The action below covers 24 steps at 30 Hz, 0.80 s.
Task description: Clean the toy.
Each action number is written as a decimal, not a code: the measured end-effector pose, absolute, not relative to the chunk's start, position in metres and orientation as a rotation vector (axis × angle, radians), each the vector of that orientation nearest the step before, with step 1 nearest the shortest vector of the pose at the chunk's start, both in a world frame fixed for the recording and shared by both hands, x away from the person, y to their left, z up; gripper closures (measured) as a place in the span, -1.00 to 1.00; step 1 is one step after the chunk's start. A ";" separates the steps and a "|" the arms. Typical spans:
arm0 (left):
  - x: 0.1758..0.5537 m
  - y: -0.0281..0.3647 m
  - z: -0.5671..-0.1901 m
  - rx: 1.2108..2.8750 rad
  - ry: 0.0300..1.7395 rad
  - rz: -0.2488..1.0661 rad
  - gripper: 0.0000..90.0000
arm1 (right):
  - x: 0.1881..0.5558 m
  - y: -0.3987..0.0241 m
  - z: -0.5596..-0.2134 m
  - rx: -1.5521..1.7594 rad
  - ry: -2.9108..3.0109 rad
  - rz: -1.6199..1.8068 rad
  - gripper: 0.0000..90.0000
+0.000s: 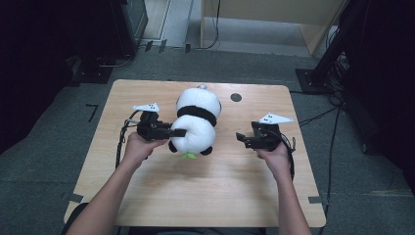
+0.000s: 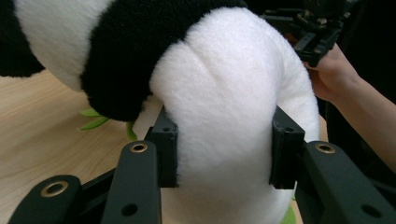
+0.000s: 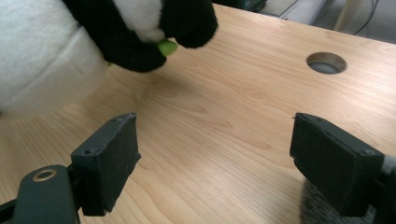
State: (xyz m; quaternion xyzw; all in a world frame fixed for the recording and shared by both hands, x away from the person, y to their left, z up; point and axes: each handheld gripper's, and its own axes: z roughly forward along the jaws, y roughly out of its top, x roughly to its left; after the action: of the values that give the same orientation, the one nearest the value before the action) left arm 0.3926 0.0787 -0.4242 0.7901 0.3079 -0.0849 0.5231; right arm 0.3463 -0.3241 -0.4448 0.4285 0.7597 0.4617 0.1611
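Observation:
A black-and-white plush panda [image 1: 195, 117] lies on the wooden table [image 1: 195, 196], with a green leaf [image 1: 188, 156] at its near end. From the left, my left gripper [image 1: 180, 132] is shut on the panda's white lower body; in the left gripper view its pads [image 2: 166, 140] press into the fur [image 2: 224, 93] on both sides. Off to the panda's right, my right gripper [image 1: 240, 138] is held apart from it. The right gripper view shows this gripper [image 3: 215, 149] with its jaws wide open over bare wood, the panda [image 3: 42, 56] and the leaf [image 3: 167, 46] beyond them.
A round hole [image 1: 236, 97] sits in the tabletop near the far edge, right of the panda's head. Cables trail off both grippers. Dark carpet surrounds the table, with a wooden cabinet [image 1: 274, 14] behind and a black stand [image 1: 323, 68] at the far right.

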 end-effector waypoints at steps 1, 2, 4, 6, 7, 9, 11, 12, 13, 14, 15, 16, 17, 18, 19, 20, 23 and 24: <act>0.393 0.079 -0.424 1.892 0.738 -0.193 0.25 | 0.345 -0.327 -0.445 1.227 2.163 1.315 -0.65; 0.394 0.078 -0.424 1.892 0.740 -0.177 0.24 | 0.344 -0.330 -0.446 1.238 2.147 1.301 -0.65; 0.396 0.077 -0.425 1.892 0.743 -0.156 0.23 | 0.342 -0.337 -0.447 1.278 2.107 1.244 -0.64; 0.399 0.075 -0.427 1.893 0.759 -0.148 0.22 | 0.340 -0.344 -0.449 1.311 2.073 1.218 -0.63; 0.400 0.074 -0.429 1.893 0.764 -0.143 0.22 | 0.339 -0.347 -0.451 1.330 2.057 1.201 -0.63; 0.403 0.072 -0.430 1.895 0.773 -0.145 0.22 | 0.338 -0.353 -0.454 1.368 2.026 1.175 -0.63; 0.406 0.071 -0.431 1.890 0.774 -0.149 0.22 | 0.336 -0.359 -0.457 1.401 1.995 1.145 -0.63; 0.407 0.071 -0.431 1.884 0.778 -0.147 0.21 | 0.336 -0.362 -0.458 1.418 1.977 1.136 -0.63; 0.408 0.071 -0.432 1.881 0.782 -0.146 0.21 | 0.336 -0.365 -0.460 1.447 1.963 1.125 -0.63; 0.408 0.071 -0.432 1.877 0.788 -0.143 0.21 | 0.336 -0.368 -0.463 1.482 1.959 1.111 -0.63; 0.409 0.071 -0.432 1.872 0.793 -0.142 0.21 | 0.337 -0.371 -0.467 1.520 1.953 1.095 -0.63; 0.410 0.071 -0.433 1.867 0.799 -0.140 0.21 | 0.339 -0.374 -0.471 1.560 1.953 1.067 -0.61; 0.410 0.071 -0.433 1.863 0.803 -0.138 0.21 | 0.340 -0.376 -0.476 1.587 1.955 1.035 -0.53; 0.410 0.071 -0.432 1.861 0.804 -0.139 0.21 | 0.341 -0.377 -0.480 1.599 1.957 1.000 -0.47; 0.410 0.072 -0.432 1.858 0.804 -0.141 0.21 | 0.343 -0.378 -0.483 1.620 1.958 0.972 -0.36; 0.410 0.071 -0.432 1.859 0.803 -0.141 0.21 | 0.344 -0.379 -0.486 1.634 1.965 0.951 -0.20; 0.409 0.071 -0.432 1.861 0.806 -0.140 0.21 | 0.348 -0.377 -0.495 1.674 1.994 0.894 0.02; 0.409 0.070 -0.432 1.862 0.806 -0.140 0.21 | 0.349 -0.376 -0.498 1.676 2.010 0.871 0.07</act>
State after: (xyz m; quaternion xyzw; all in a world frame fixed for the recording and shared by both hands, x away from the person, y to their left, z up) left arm 0.4091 0.0703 -0.4319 0.7786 0.3372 -0.0585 0.5260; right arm 0.3488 -0.3764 -0.4977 0.5964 0.7154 0.3102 0.1905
